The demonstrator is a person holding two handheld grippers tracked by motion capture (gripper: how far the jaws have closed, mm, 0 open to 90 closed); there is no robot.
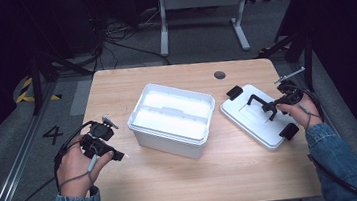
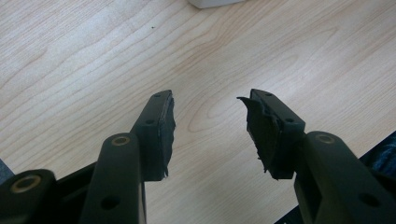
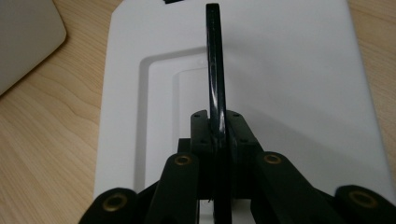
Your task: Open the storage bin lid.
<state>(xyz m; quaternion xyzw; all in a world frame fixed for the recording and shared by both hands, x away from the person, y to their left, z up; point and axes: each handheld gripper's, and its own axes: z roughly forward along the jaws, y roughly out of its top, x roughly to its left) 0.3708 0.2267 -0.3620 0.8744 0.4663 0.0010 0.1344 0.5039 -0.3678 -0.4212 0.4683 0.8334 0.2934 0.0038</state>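
Denim sleeves come in at the near edge w/ both hands. Left gripper (image 1: 117, 154) hovers over bare table (image 1: 175, 181) near-left, jaws wide apart, nothing btwn them. Right gripper (image 1: 271, 108) is clamped tight on the black handle (image 3: 214, 60) of the white lid (image 1: 253, 117), which lies flat on the right, just beside the open white box (image 1: 171, 119) at centre. Judgement: lid prob. goes onto box; lift straight, keep it level, line up corners before lowering. Hard to tell: box contents washed out by glare, lid's near end cut off behind the jaws.
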